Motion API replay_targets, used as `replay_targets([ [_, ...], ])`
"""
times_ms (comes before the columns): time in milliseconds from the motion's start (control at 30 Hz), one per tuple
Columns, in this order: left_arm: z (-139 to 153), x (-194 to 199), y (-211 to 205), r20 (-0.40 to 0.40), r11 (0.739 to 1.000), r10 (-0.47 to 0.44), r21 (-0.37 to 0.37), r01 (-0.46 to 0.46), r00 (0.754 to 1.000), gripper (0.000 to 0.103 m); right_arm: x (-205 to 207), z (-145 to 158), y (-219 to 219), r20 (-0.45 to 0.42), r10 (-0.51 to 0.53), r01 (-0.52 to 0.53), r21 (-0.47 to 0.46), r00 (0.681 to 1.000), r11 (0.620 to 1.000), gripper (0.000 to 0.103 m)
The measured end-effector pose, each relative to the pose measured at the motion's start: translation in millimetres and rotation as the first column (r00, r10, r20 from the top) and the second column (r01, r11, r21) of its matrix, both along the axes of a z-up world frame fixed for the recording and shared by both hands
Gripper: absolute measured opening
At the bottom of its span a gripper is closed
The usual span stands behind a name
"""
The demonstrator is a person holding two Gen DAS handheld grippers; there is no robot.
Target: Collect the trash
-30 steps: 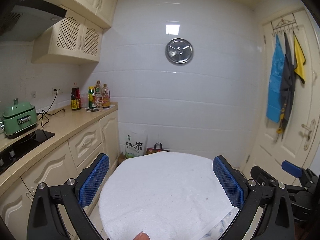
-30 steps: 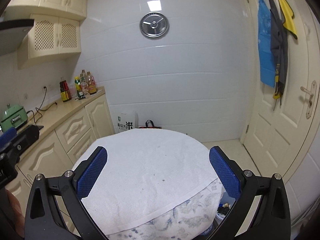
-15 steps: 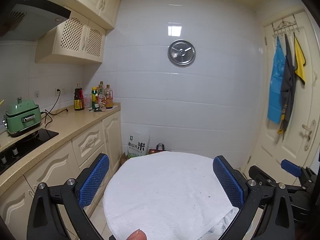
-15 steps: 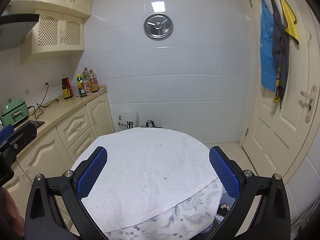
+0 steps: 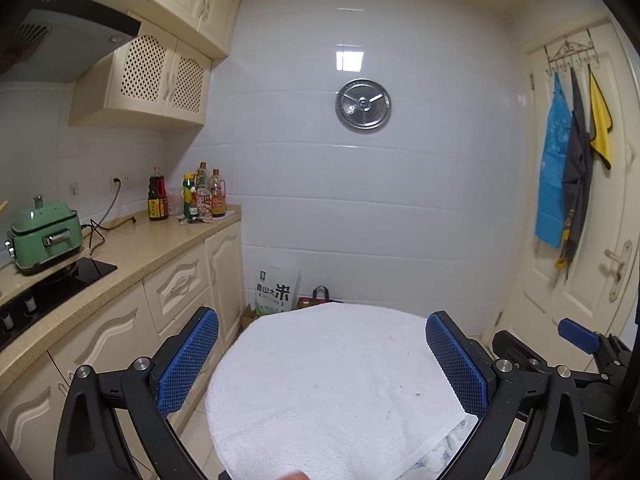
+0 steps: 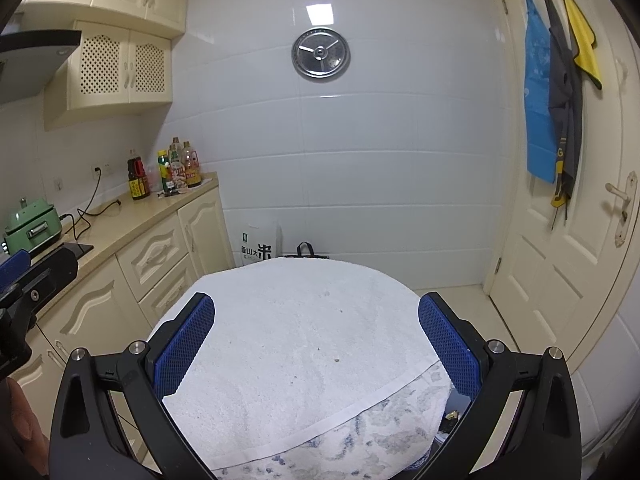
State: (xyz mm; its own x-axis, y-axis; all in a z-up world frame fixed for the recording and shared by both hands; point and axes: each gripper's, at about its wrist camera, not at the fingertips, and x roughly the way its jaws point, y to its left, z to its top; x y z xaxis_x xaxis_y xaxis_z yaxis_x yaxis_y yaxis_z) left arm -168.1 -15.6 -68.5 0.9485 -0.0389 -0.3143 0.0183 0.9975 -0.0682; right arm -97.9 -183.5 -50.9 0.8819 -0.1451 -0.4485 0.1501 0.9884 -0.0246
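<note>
Left wrist view. One left gripper (image 5: 322,360), black with two blue ribbed pads (image 5: 188,364), is held level above a round table draped in a white terry towel (image 5: 332,392); its jaws are spread wide, one either side of the towel, pinching nothing. A few dark crumbs (image 5: 418,394) speck the towel near the right-hand pad; these are the only trash visible. To the right of the table, the right gripper (image 5: 576,340) shows as one blue pad on a black frame. Left of the table runs a beige countertop (image 5: 132,248) carrying one green lidded cooker (image 5: 42,236) and a cluster of about five sauce bottles (image 5: 188,196). Behind the table, on the floor, stand one white rice bag (image 5: 276,288) and one dark handled bag (image 5: 320,298). One round steel plate (image 5: 363,105) hangs on the white tiled wall above the table.

Right wrist view. One right gripper (image 6: 316,332) is level over the same towel (image 6: 304,340), its jaws likewise spread and empty. Three or four dark crumbs (image 6: 337,359) lie on the towel between the pads. A blue-patterned cloth (image 6: 384,436) shows below the towel's hem. Right of the table is a cream panelled door (image 6: 576,240) with three hanging cloths: blue (image 6: 538,112), grey (image 6: 562,92), yellow (image 6: 582,40). The left gripper (image 6: 24,276) intrudes at the left edge; whether it is spread cannot be told here.
</note>
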Motion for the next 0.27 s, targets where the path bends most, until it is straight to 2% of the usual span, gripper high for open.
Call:
replay_targets([
  [267, -5.9, -1.9, -18.8, 0.009, 1.000, -0.008, -0.002, 0.009, 1.000, 0.102, 2.4, -2.0, -4.8, -0.009, 0.002, -0.002, 0.015, 1.000, 1.000, 0.103],
])
